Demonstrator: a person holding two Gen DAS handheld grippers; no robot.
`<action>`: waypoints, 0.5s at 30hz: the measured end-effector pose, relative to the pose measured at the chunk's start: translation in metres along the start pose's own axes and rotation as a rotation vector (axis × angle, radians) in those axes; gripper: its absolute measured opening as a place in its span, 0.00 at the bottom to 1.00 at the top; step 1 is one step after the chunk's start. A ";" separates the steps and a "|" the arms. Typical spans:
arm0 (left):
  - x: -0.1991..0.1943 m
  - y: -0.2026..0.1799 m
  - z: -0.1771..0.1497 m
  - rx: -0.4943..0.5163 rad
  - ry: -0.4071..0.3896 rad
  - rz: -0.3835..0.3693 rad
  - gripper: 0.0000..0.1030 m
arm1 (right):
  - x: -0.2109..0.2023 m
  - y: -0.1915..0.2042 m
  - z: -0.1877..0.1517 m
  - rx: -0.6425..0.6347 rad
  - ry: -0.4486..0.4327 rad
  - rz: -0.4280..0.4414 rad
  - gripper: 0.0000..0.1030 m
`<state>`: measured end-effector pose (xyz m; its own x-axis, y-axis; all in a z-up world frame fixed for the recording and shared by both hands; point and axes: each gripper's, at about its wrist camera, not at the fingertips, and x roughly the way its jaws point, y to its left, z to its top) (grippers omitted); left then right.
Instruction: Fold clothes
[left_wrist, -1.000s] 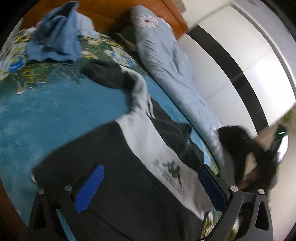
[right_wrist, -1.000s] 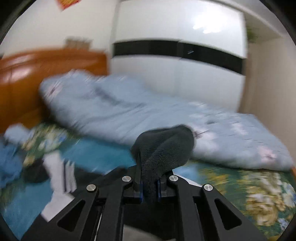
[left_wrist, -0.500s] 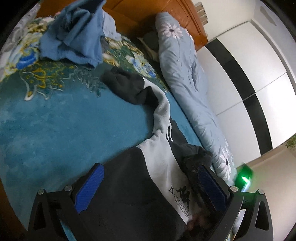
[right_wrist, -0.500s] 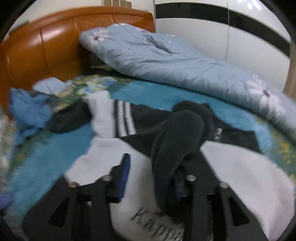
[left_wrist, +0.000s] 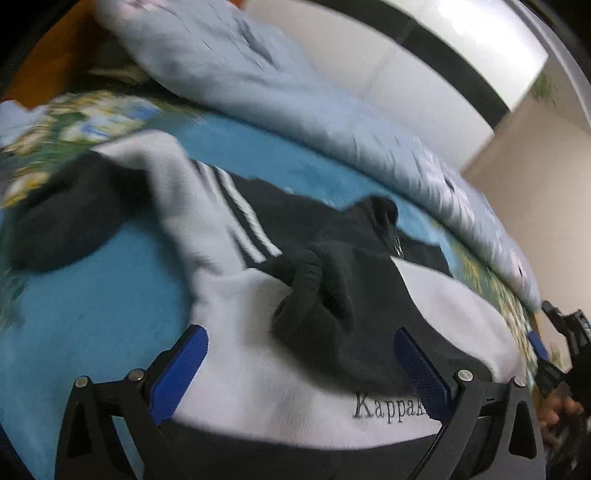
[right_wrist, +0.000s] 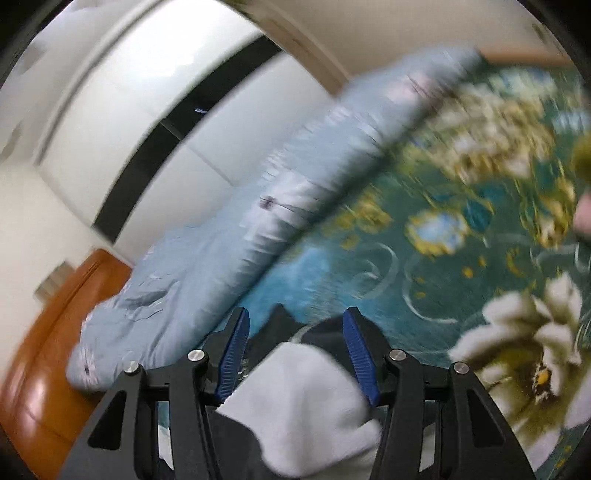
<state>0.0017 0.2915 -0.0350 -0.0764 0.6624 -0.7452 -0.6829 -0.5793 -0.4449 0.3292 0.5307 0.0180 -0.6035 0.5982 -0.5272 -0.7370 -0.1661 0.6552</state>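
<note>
A black and white sweatshirt with "Kappa" lettering lies spread on the teal bedspread. Its dark sleeve is folded across the white chest. My left gripper hangs open just above the chest, and its blue pads straddle the sleeve end without touching it. At the right edge of the left wrist view, my right gripper is held by a hand. In its own view the right gripper has its jaws opening. A white part of the sweatshirt lies below them, and the pads press on nothing.
A light blue flowered duvet lies bunched along the far side of the bed. Behind it stands a white wardrobe with a black band. An orange wooden headboard closes one end. The bedspread's floral border fills the right.
The right gripper has let go of the dark sleeve, which now lies across the white chest, and has rolled and swung away. The left gripper has swung over the chest, staying open.
</note>
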 end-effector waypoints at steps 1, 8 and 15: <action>0.008 0.003 0.006 0.009 0.038 -0.025 0.98 | 0.010 -0.001 0.004 -0.053 0.052 -0.005 0.53; 0.042 0.021 0.027 -0.074 0.187 -0.226 0.79 | 0.067 -0.031 0.023 -0.249 0.347 0.011 0.53; 0.057 0.007 0.034 -0.063 0.222 -0.246 0.73 | 0.103 -0.087 0.015 0.136 0.570 0.205 0.53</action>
<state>-0.0327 0.3418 -0.0639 0.2502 0.6703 -0.6986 -0.6144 -0.4477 -0.6496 0.3352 0.6182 -0.0852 -0.8239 0.0461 -0.5649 -0.5663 -0.1098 0.8169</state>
